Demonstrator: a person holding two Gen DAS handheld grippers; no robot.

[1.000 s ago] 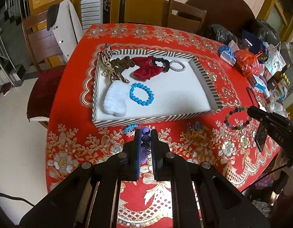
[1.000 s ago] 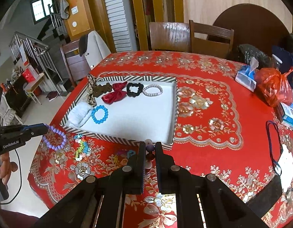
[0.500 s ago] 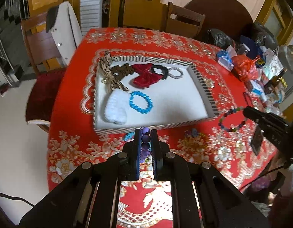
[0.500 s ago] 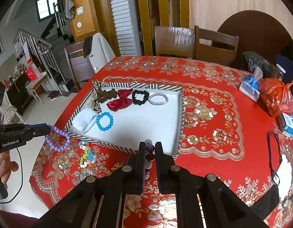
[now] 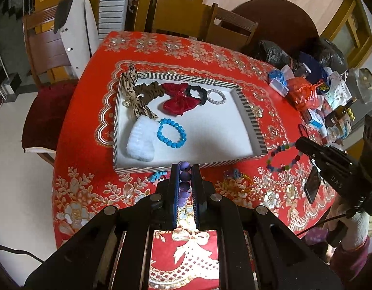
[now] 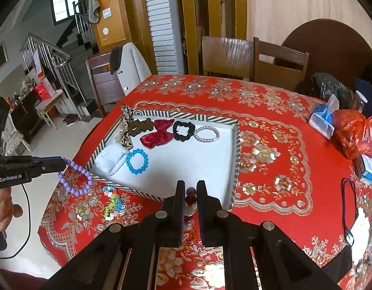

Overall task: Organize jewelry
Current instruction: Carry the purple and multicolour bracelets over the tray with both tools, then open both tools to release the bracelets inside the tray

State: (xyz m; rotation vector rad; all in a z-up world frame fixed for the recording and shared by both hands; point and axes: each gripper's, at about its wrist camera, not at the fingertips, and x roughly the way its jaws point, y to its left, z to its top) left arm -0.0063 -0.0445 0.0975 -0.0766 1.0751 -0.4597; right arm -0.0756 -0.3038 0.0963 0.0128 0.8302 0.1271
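Observation:
A striped-rim white tray (image 5: 249,114) (image 6: 236,145) on the red tablecloth holds a blue bead bracelet (image 5: 171,133) (image 6: 137,161), a red bow (image 5: 180,99), scrunchies, a leopard ribbon and a white fluffy band (image 5: 140,141). My left gripper (image 5: 185,169) is shut on a purple bead bracelet (image 6: 76,180), held above the tray's near left corner. My right gripper (image 6: 191,188) is shut on a multicolour bead bracelet (image 5: 283,155), held off the tray's near right corner.
Loose colourful bead pieces (image 6: 112,203) (image 5: 235,177) lie on the cloth before the tray. Bags, a tissue pack (image 6: 322,120) and boxes crowd the table's right side. A phone (image 5: 311,187) lies near the right edge. Wooden chairs (image 6: 277,64) stand around.
Both grippers have risen and pulled back slightly from the table, each still holding its bracelet. The tray looks smaller and farther in both views.

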